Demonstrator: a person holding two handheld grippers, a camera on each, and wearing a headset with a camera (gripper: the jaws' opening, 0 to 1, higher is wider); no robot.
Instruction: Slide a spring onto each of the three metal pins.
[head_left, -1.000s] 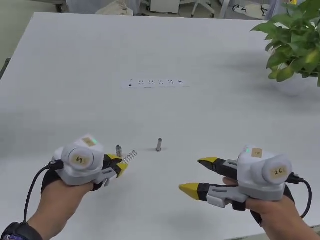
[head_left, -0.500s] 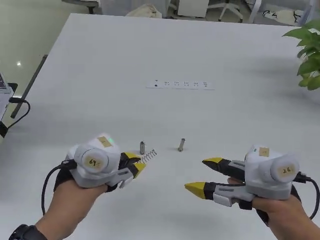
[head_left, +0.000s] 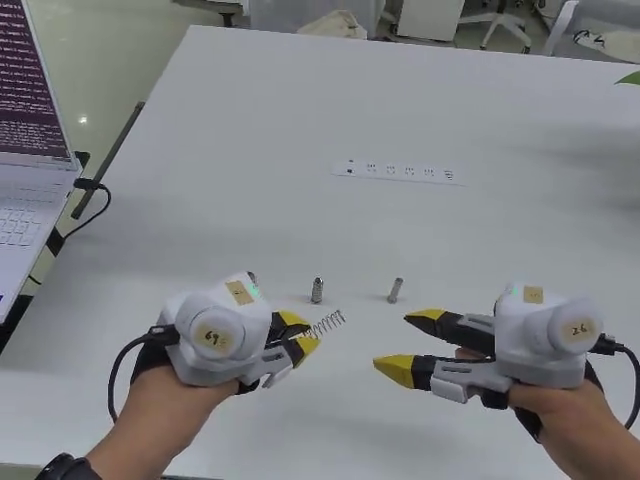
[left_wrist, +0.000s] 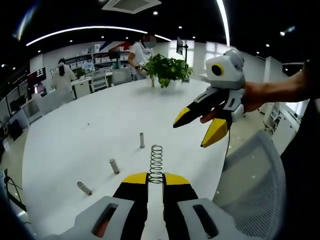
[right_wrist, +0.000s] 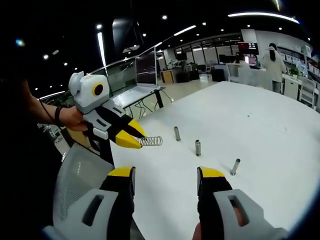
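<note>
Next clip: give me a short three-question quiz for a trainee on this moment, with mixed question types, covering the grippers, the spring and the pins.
1. Multiple choice: what does the left gripper hold at the tips of its jaws? A) a screw B) a spring C) nothing
2. Count: how many metal pins are on the table in the left gripper view?
3. True or false: the right gripper has its jaws apart with nothing between them.

Key: 1 B; 2 three; 3 true.
</note>
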